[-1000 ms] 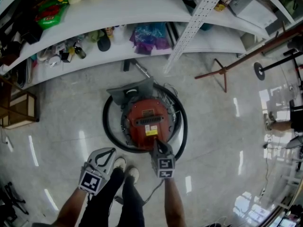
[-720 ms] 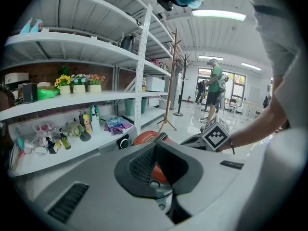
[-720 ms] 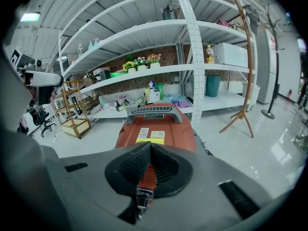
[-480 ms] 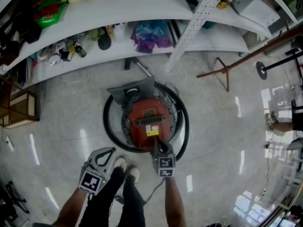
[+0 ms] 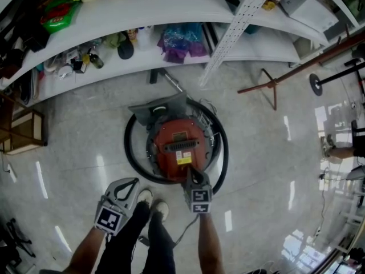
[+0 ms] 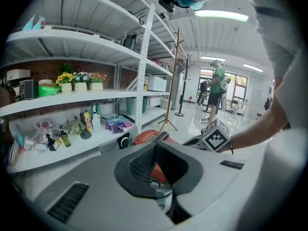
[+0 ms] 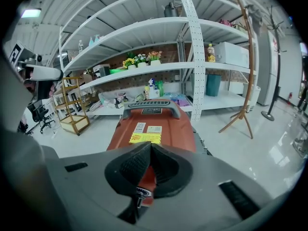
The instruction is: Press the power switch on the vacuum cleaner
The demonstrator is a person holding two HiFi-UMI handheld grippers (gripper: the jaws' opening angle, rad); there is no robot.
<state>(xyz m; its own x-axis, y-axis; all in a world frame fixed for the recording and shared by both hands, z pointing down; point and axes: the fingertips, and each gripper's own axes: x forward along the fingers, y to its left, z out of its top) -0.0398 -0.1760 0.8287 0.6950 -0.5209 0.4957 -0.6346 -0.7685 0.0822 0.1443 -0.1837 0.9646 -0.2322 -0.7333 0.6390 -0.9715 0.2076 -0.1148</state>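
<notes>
Overhead, the head view shows the red vacuum cleaner (image 5: 178,148) standing on the pale floor (image 5: 85,130) in front of white shelving (image 5: 171,10), with its black hose (image 5: 130,153) looped around it. The right gripper (image 5: 189,172) points forward, its tips over the near end of the red body; contact cannot be confirmed, and the power switch itself cannot be made out. The left gripper (image 5: 135,181) is held to the left of the vacuum cleaner, apart from it and over the floor.

Left gripper view: the two jaws meet at their tips, with nothing between them. Beyond the left gripper (image 6: 155,146) lie the vacuum cleaner (image 6: 147,137) and, to its right, the marker cube (image 6: 215,137) of the other gripper.

Right gripper view: the jaws of the right gripper (image 7: 150,146) are likewise closed tip to tip and grasp nothing. Directly behind the tips lies the vacuum cleaner (image 7: 154,124), showing its yellow label (image 7: 144,138) and, at the far end, its grey handle (image 7: 151,105). A wooden coat stand (image 7: 248,81) stands to the right, before the shelving (image 7: 144,69).
</notes>
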